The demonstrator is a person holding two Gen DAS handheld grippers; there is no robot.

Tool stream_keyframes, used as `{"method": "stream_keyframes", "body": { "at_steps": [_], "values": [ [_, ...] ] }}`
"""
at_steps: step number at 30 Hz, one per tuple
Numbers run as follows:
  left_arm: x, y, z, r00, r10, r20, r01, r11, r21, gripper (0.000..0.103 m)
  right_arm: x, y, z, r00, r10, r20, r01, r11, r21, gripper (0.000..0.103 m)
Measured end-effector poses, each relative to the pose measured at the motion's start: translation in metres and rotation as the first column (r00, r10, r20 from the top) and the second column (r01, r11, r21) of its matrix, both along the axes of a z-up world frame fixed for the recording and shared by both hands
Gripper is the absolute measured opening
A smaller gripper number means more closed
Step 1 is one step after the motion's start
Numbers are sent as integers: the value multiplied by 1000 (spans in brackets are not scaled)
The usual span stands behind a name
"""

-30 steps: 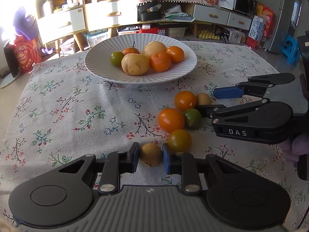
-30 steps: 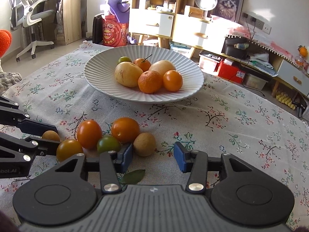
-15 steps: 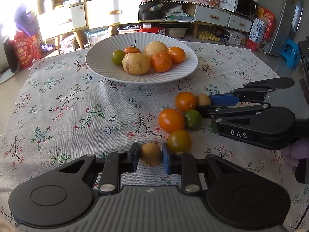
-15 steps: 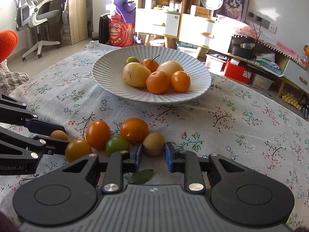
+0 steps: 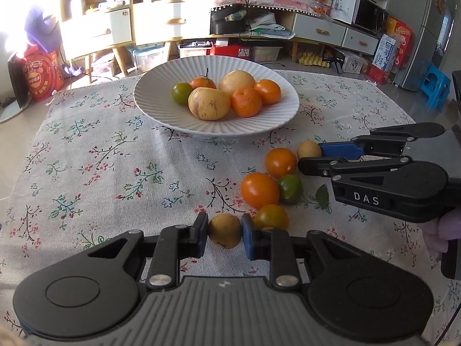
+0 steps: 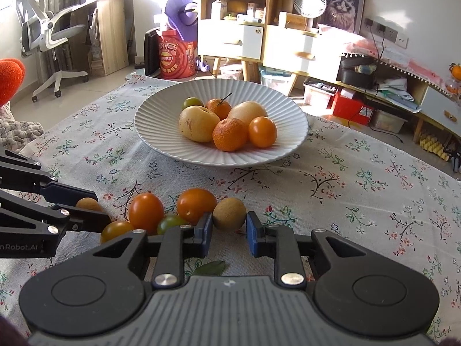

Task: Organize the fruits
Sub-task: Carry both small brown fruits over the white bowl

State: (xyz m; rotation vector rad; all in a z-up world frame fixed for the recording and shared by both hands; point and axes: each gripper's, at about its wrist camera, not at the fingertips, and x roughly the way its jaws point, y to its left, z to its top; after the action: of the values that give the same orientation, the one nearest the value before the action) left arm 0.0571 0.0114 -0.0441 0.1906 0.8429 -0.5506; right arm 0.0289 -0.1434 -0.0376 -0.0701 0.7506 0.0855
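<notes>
Left gripper point(image 5: 224, 235) was clamped on a small round tan-brown fruit point(image 5: 225, 230) on the floral tablecloth point(image 5: 100, 173). Right gripper point(image 6: 229, 232) was clamped on a second tan-brown round fruit point(image 6: 229, 214), both near the ribbed white plate point(image 5: 161, 115) of oranges and pears.

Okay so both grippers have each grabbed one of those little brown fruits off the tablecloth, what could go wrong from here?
1. The left gripper pinches its brown fruit right beside an orange-green tomato; lifting may nudge it and set it rolling.
2. The right gripper's brown fruit touches an orange tomato, which may roll too.
3. Both fruits are round and held at the pad tips, so either might slip before reaching the plate.
</notes>
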Motion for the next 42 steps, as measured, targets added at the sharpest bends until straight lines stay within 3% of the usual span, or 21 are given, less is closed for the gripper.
{"method": "stream_keyframes", "body": {
  "at_steps": [18,24,27,32,42],
  "values": [
    [17,0,27,998,40,53,-33,992,-121,25,6,2,22,998,5,65,-7,1000,29,23],
    [28,-15,38,995,-10,103,27,985,-168,25,17,-5,30,996,32,85,-33,999,0,23],
    [36,-23,38,990,-42,135,64,984,-164,25,22,-11,33,994,55,96,-56,998,5,23],
    [52,-30,28,991,-75,115,95,979,-180,25,32,-22,33,992,83,91,-87,995,39,23],
    [70,-36,13,992,-84,94,100,979,-177,25,47,-26,22,992,113,54,-115,993,21,23]
  ]
}}
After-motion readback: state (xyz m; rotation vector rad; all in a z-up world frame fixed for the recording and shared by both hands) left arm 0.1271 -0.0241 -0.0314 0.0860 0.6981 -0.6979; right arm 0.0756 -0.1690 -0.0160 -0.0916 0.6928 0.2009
